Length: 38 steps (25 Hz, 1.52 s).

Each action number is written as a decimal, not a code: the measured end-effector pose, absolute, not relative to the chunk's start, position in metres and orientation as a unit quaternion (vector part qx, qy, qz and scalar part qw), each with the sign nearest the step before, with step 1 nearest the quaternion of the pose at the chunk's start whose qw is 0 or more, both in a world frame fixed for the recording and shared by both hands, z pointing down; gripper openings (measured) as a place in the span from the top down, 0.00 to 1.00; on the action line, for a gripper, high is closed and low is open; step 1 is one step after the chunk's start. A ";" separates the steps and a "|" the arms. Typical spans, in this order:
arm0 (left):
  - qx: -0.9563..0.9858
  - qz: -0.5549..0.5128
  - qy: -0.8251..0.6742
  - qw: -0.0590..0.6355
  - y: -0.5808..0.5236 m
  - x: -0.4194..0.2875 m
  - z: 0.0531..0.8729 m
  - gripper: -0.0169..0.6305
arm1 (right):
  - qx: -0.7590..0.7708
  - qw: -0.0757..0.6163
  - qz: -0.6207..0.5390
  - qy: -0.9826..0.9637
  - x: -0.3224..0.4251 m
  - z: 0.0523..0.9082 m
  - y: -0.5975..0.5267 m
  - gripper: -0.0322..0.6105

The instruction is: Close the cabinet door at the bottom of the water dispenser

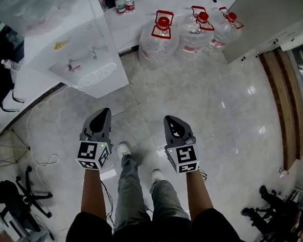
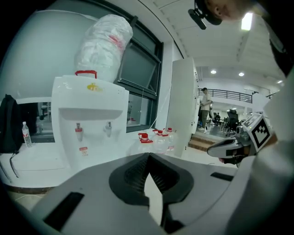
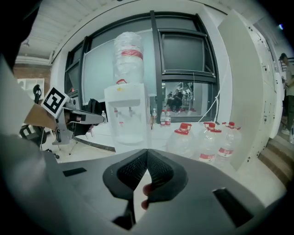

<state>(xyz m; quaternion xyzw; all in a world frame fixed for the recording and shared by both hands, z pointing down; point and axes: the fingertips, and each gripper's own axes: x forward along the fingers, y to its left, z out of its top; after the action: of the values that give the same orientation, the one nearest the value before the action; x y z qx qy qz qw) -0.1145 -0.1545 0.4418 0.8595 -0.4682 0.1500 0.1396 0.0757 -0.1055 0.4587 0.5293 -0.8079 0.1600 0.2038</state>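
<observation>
The white water dispenser (image 1: 80, 50) stands at the upper left, seen from above, so its bottom cabinet door is hidden. In the left gripper view the dispenser (image 2: 89, 119) shows its two taps, with its lower part behind the gripper body. In the right gripper view the dispenser (image 3: 125, 114) is farther off, with a wrapped bottle (image 3: 127, 55) on top. My left gripper (image 1: 104, 111) and right gripper (image 1: 169, 119) hang side by side in the air, well short of the dispenser. Both are shut with nothing between the jaws, the left gripper (image 2: 148, 155) and right gripper (image 3: 147, 150) each with tips touching.
Three large water jugs (image 1: 159, 38) with red caps stand on the floor right of the dispenser. A tall white panel (image 1: 257, 14) leans behind them. Two small bottles (image 1: 123, 1) sit on the ledge. A cable (image 1: 41, 160) loops on the floor at left, and a wooden step (image 1: 286, 109) runs along the right.
</observation>
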 end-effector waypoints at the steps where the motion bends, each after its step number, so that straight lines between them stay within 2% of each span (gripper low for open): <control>1: 0.858 0.148 -0.470 0.142 -0.150 -0.116 0.429 0.95 | 0.530 0.203 0.159 -0.808 0.075 0.445 -0.104 0.93; 13: 0.837 0.144 -0.514 0.119 -0.102 -0.139 0.288 0.95 | 0.536 0.172 0.138 -0.815 0.057 0.297 -0.080 0.93; 23: 0.815 0.079 -0.565 0.098 -0.056 -0.159 0.183 0.95 | 0.541 0.149 0.100 -0.822 0.060 0.205 -0.055 0.93; 38: 0.802 0.044 -0.592 0.062 0.001 -0.157 0.090 0.95 | 0.505 0.137 0.054 -0.851 0.051 0.125 -0.017 0.93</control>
<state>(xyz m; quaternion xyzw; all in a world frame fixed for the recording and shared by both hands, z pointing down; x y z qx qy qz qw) -0.1573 0.0015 0.0900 0.8021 -0.5923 0.0440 0.0620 0.0515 -0.0173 0.1247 0.5050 -0.8505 0.0538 0.1368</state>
